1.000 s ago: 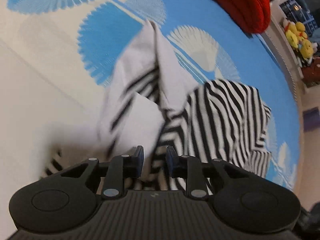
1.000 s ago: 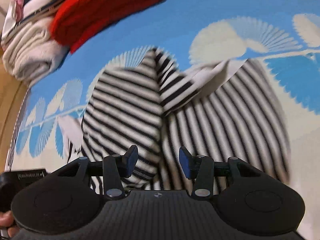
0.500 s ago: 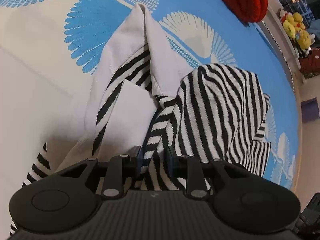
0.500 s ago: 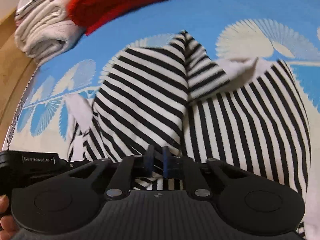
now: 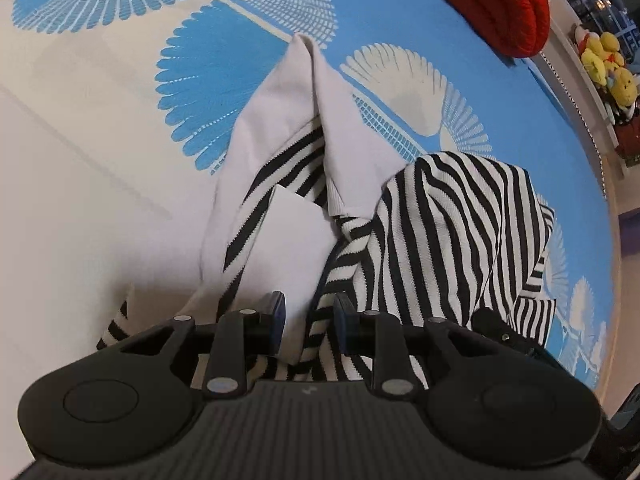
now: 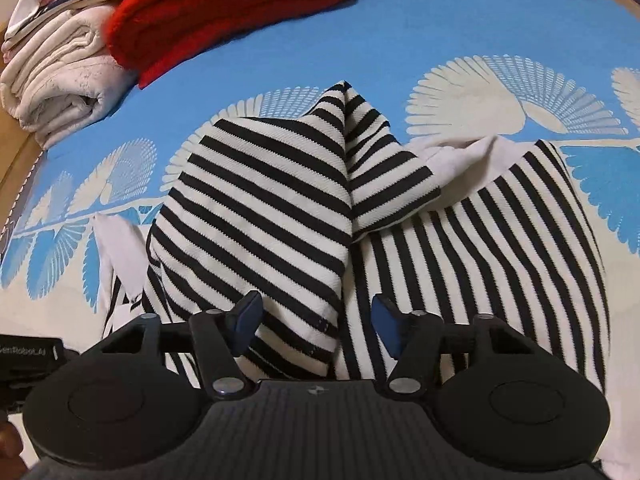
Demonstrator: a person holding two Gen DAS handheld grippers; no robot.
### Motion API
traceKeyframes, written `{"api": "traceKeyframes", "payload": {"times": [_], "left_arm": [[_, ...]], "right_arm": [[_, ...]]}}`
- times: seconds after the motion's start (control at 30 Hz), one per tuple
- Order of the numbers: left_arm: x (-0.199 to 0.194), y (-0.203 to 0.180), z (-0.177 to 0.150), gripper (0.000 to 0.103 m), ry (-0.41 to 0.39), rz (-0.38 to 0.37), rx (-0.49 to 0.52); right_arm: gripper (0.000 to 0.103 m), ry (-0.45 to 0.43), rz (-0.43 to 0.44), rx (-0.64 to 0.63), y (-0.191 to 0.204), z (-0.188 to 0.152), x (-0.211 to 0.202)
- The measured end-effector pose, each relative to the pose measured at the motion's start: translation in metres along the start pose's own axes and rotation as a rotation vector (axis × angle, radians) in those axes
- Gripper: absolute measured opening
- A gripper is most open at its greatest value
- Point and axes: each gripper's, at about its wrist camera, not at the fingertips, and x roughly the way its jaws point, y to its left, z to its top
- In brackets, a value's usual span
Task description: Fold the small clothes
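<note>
A black-and-white striped garment (image 5: 452,240) with white panels lies crumpled on a blue and cream patterned cloth (image 5: 224,76). My left gripper (image 5: 308,322) has its jaws a narrow gap apart with a fold of the garment's striped and white fabric between them. In the right wrist view the same garment (image 6: 272,208) lies with one striped flap folded over the other. My right gripper (image 6: 316,320) is open, its fingers wide apart over the garment's near edge, holding nothing.
A red knitted item (image 6: 224,12) and a folded stack of white laundry (image 6: 56,84) lie at the far side of the cloth. Yellow plush toys (image 5: 608,64) sit on a shelf beyond the cloth's edge.
My right gripper was open, shut on the garment's near edge half a second ago, and has now opened wide and let go. The left gripper stays clamped on the fabric and has shifted little.
</note>
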Motion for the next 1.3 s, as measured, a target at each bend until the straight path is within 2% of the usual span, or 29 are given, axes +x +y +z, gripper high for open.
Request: {"api": "traceKeyframes", "payload": {"times": [0.03,0.07,0.13,0.27,0.33,0.43,0.47,0.5,0.53,0.57,0.6,0.63,0.67,0.7,0.73,0.8,0.87,0.93,1.0,1.07,1.2,1.3], "left_arm": [[-0.001,0.000,0.001,0.028,-0.001,-0.003,-0.005],[-0.003,0.000,0.003,0.028,-0.006,-0.008,-0.007],[-0.007,-0.002,0.007,0.028,-0.015,-0.015,-0.005],[-0.011,-0.002,0.009,0.028,-0.021,-0.028,-0.016],[-0.012,0.000,0.009,0.028,-0.015,-0.031,-0.016],[-0.014,0.000,0.009,0.029,-0.006,-0.039,0.004],[-0.015,-0.001,0.009,0.029,-0.011,-0.037,0.014],[-0.016,-0.002,0.008,0.029,-0.015,-0.032,0.024],[-0.017,-0.003,0.008,0.029,-0.019,-0.025,0.030],[-0.017,-0.003,0.007,0.030,-0.022,-0.020,0.033],[-0.017,-0.003,0.006,0.031,-0.023,-0.016,0.035],[-0.016,-0.004,0.006,0.033,-0.020,-0.014,0.036],[-0.016,-0.004,0.005,0.034,-0.017,-0.012,0.036],[-0.016,-0.006,0.004,0.038,-0.014,-0.012,0.037],[-0.016,-0.007,0.004,0.045,-0.014,-0.013,0.038],[-0.016,-0.010,0.003,0.054,-0.013,-0.015,0.038],[-0.014,-0.011,0.001,0.058,-0.003,-0.017,0.036],[-0.010,-0.012,-0.002,0.064,0.015,-0.015,0.036],[-0.005,-0.013,-0.005,0.066,0.034,-0.010,0.038],[0.000,-0.014,-0.008,0.066,0.050,-0.005,0.043],[0.012,-0.017,-0.016,0.066,0.081,0.006,0.059],[0.015,-0.022,-0.020,0.061,0.077,0.017,0.082]], "right_arm": [[0.042,-0.002,0.005,-0.005,0.000,-0.001,0.000],[0.021,-0.005,0.013,-0.008,0.000,-0.001,-0.001],[0.004,-0.023,0.031,-0.013,-0.001,0.000,-0.007],[0.002,-0.098,0.136,0.005,-0.009,0.012,-0.044],[0.002,-0.153,0.251,0.044,-0.022,0.024,-0.078],[0.002,-0.229,0.391,0.039,-0.046,0.031,-0.125],[0.002,-0.214,0.420,0.033,-0.058,0.030,-0.134],[0.002,-0.150,0.417,0.024,-0.067,0.029,-0.134],[0.003,-0.051,0.387,0.013,-0.075,0.024,-0.127],[0.003,0.075,0.316,-0.018,-0.083,0.013,-0.113],[0.003,0.164,0.228,-0.063,-0.087,0.002,-0.100],[0.006,0.249,0.098,-0.128,-0.091,-0.015,-0.084],[0.007,0.286,0.013,-0.162,-0.094,-0.026,-0.074],[0.007,0.297,-0.013,-0.168,-0.096,-0.031,-0.070],[0.007,0.287,0.010,-0.152,-0.099,-0.032,-0.071],[0.016,0.200,0.088,-0.085,-0.105,-0.020,-0.081],[0.047,0.100,0.078,-0.046,-0.110,-0.007,-0.092],[0.059,0.030,0.035,-0.014,-0.112,0.002,-0.094],[0.059,0.006,0.013,0.054,-0.118,0.008,-0.090],[0.059,0.023,0.028,0.114,-0.122,0.011,-0.074],[0.059,0.091,-0.027,0.131,-0.114,-0.003,-0.045],[0.055,0.125,-0.041,0.134,-0.106,-0.003,-0.033]]}}
